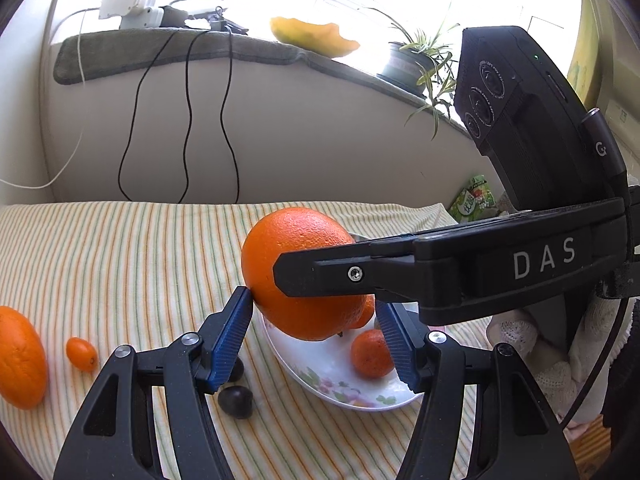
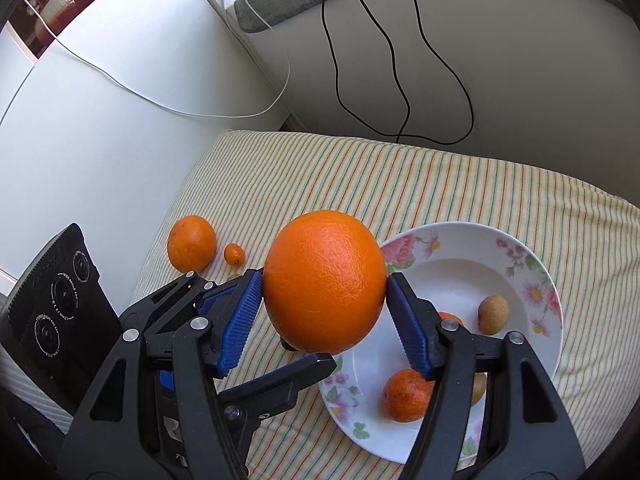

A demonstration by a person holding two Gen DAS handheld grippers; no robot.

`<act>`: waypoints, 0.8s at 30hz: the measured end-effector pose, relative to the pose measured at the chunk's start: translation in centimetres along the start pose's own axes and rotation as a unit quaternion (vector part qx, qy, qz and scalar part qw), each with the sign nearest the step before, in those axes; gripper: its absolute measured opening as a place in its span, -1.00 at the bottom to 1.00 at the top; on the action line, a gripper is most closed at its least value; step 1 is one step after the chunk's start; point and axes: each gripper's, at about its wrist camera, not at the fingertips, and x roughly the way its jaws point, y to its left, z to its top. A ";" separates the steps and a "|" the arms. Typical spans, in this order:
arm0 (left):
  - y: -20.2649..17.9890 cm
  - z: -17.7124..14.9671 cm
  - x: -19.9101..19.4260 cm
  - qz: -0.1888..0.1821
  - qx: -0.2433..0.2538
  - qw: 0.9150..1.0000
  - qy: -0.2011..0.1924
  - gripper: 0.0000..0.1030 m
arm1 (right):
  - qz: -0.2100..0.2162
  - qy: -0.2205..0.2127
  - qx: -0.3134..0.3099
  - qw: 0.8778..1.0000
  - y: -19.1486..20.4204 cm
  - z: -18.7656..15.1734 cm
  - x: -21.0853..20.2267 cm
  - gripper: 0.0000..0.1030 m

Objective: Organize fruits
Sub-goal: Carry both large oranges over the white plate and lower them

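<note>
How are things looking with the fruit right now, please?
Status: left tool and right tool both shut on the big orange. Held off the cloth at the plate rim. Mandarin in plate, room left.

Bare striped cloth (image 2: 420, 184) behind; plate (image 2: 460, 240) right, loose orange (image 2: 191, 243) left.

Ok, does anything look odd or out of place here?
Yes: both tools clamp the same big orange, held up near the plate. The right tool grips its sides, the left tool crosses it. One fruit hardly needs two.
</note>
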 end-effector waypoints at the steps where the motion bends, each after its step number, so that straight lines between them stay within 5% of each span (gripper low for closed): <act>1: -0.2 -0.1 0.2 0.000 0.001 1.000 0.002 0.21 | 0.000 0.000 0.002 1.000 -0.2 -0.1 0.0 0.30; 24: -2.0 -0.5 1.4 -0.001 0.026 0.999 0.025 0.16 | -0.021 0.026 0.015 0.999 -1.6 -1.6 1.1 0.31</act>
